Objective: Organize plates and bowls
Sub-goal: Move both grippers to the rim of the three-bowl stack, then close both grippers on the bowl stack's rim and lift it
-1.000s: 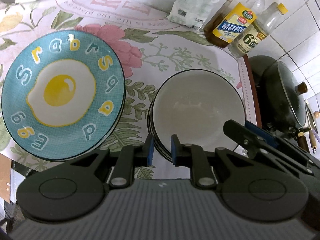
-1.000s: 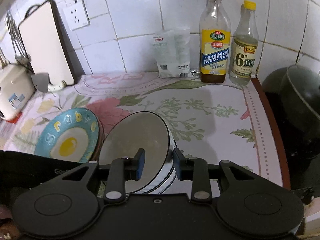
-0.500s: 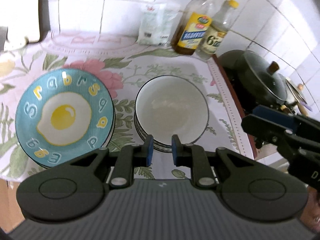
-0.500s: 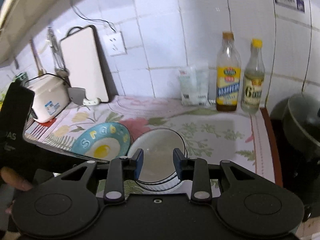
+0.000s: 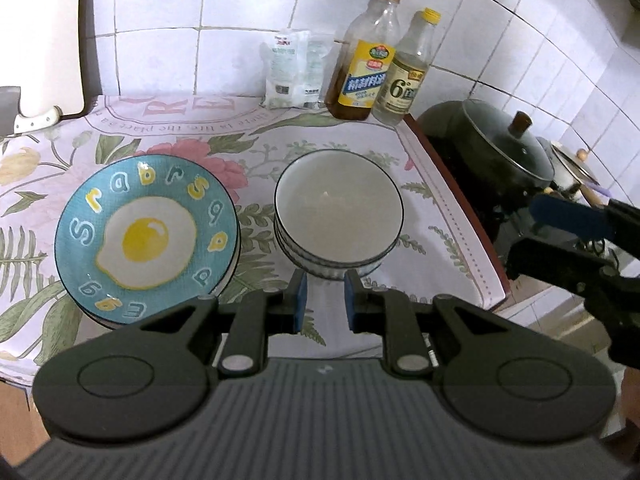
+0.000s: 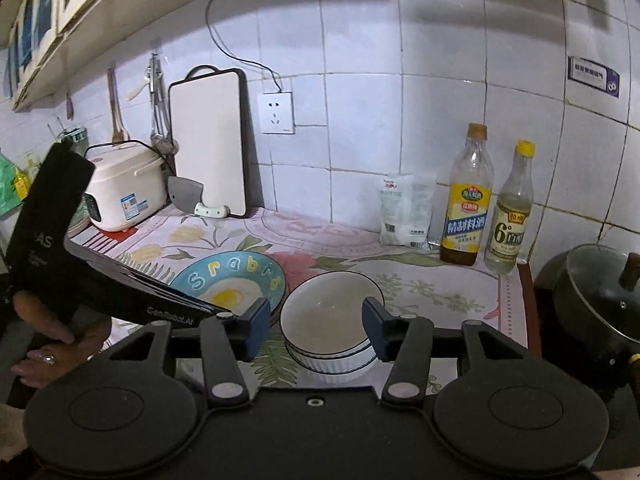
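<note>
Two stacks are sitting side by side on the floral cloth (image 5: 352, 136): white bowls (image 5: 338, 210) with dark rims, nested, and just left of them plates (image 5: 146, 236) topped by a teal one with a fried-egg print. Both look like glazed ceramic, so likely stiff, heavy when stacked, slick and chip-prone; the rim is probably the best place to pinch. Left gripper (image 5: 324, 298) is hanging above the counter edge, jaws nearly closed on nothing. Right gripper (image 6: 316, 328) is opening, jaws empty, bowls beyond. Behind are standing two bottles (image 5: 384, 64) and a lidded pot (image 5: 492, 148).
</note>
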A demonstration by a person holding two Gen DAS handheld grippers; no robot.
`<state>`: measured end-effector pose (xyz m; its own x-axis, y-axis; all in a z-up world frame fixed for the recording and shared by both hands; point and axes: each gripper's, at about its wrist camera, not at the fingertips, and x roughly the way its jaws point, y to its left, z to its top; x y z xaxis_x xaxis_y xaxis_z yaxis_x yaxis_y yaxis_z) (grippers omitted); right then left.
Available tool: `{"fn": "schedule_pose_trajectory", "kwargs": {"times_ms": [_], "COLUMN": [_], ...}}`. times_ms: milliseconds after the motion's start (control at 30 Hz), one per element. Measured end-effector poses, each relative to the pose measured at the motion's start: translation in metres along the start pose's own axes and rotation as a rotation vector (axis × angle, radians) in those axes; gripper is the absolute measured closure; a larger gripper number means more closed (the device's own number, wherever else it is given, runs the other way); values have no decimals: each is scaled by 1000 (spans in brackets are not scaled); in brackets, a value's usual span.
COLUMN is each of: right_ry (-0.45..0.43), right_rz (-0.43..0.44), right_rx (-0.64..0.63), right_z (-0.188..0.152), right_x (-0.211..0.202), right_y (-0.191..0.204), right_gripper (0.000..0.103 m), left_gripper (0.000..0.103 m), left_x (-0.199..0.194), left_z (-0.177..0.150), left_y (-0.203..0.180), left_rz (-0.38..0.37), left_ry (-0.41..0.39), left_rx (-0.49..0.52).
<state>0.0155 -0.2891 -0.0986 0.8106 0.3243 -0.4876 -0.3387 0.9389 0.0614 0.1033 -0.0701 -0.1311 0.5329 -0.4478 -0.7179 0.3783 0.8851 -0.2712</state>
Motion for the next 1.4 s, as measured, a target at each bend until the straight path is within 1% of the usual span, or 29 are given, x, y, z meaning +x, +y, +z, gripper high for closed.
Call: {"fn": "schedule_pose_trajectory", "kwargs": {"times_ms": [33, 133, 200, 300, 367, 433, 467, 533, 567, 600, 667, 767, 800, 833, 900, 1000, 1067, 1233, 1367, 1400], "right_ry": [-5, -13, -14, -28, -44, -81, -93, -78, -68, -65, -51, -33, -29, -23, -8, 22, 33, 44, 2, -12], "right_rz": [3, 12, 22, 8, 4, -8, -18, -12, -4, 5, 18, 50, 67, 83, 101, 132, 149, 172, 188, 195], "right_rx": [-2, 2, 30, 28, 38, 75, 81, 66, 73, 92, 129, 163, 165, 157, 120, 44, -1, -80, -121, -124], "right_z": [-4, -16, -26, -41, -52, -65, -73, -87, -94, -101, -108, -113, -114, -115, -118, -121, -123, -124, -117, -115], "right_x": [0, 2, 8, 17, 24, 34, 40, 57, 66, 74, 88, 104, 108, 113, 121, 133, 141, 161, 169, 171], "right_y": [1, 2, 0, -1, -3, -9, -11, -16, -21, -27, -37, -52, -56, -59, -61, -60, -60, -60, -59, -59], "right_gripper": [43, 43, 43, 43, 42, 35, 34, 34, 34, 34, 34, 24, 17, 11, 11, 11, 11, 11, 11, 11], "left_gripper": [85, 85, 85, 85, 83, 81, 79, 76, 72, 64, 59, 55, 54, 52, 44, 37, 37, 37, 37, 37], "left_x": [1, 2, 3, 5, 9, 14, 17, 20, 21, 23, 26, 35, 38, 41, 46, 56, 62, 77, 91, 95], "left_z": [-3, -12, -17, -25, -27, -29, -30, -29, -29, -29, -27, -25, -24, -24, -22, -20, -19, -15, -9, -7], "left_y": [0, 2, 3, 7, 10, 14, 15, 17, 18, 19, 23, 27, 27, 28, 29, 33, 37, 41, 49, 49], "left_rz": [-2, 2, -17, -58, -83, -99, -98, -91, -88, -87, -88, -110, -126, -141, -161, -172, -174, -160, -172, -157], "left_ry": [-8, -47, -74, -118, -128, -130, -129, -129, -132, -135, -143, -119, -112, -107, -103, -95, -82, -58, -32, -37], "left_rx": [13, 47, 57, 44, 25, 1, -7, -18, -26, -34, -62, -114, -128, -143, -172, -235, -260, -277, -356, -368]}}
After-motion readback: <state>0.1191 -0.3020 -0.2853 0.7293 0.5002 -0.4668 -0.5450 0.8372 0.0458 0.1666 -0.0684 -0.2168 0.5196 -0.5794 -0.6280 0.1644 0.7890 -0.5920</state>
